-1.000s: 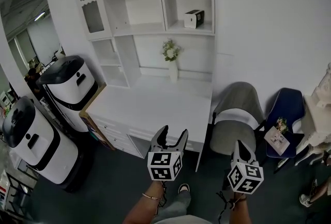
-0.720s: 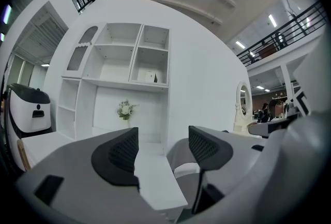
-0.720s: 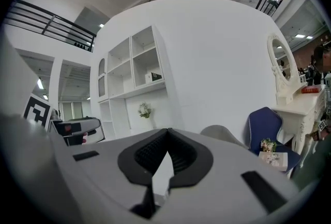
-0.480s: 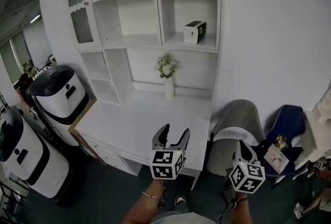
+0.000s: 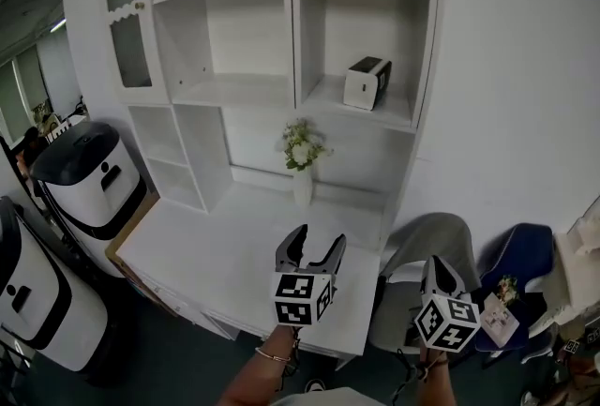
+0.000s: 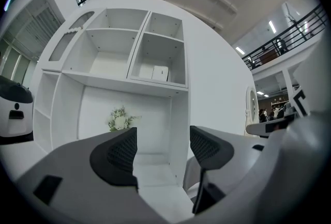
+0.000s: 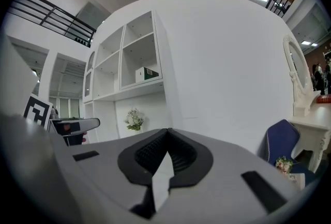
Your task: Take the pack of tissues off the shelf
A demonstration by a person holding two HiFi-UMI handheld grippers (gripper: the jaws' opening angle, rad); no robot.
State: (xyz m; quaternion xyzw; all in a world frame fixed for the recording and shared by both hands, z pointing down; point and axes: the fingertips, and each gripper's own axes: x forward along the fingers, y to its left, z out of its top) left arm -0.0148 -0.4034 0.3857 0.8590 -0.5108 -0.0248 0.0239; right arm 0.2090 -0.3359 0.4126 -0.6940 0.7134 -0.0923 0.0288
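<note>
The pack of tissues is a white box with a dark top. It stands in the lower right cubby of the white shelf unit, and shows again small in the left gripper view and in the right gripper view. My left gripper hovers low over the desk, far below the pack; its jaws are opening, with nothing between them. My right gripper is to its right, shut and empty.
A vase of white flowers stands at the back of the white desk. Two white and black machines sit at the left. A grey chair and a blue chair are at the right by the wall.
The view has moved closer to the shelf and tilted up, so the shelf and tissue pack look larger. Both grippers keep about the same place in view.
</note>
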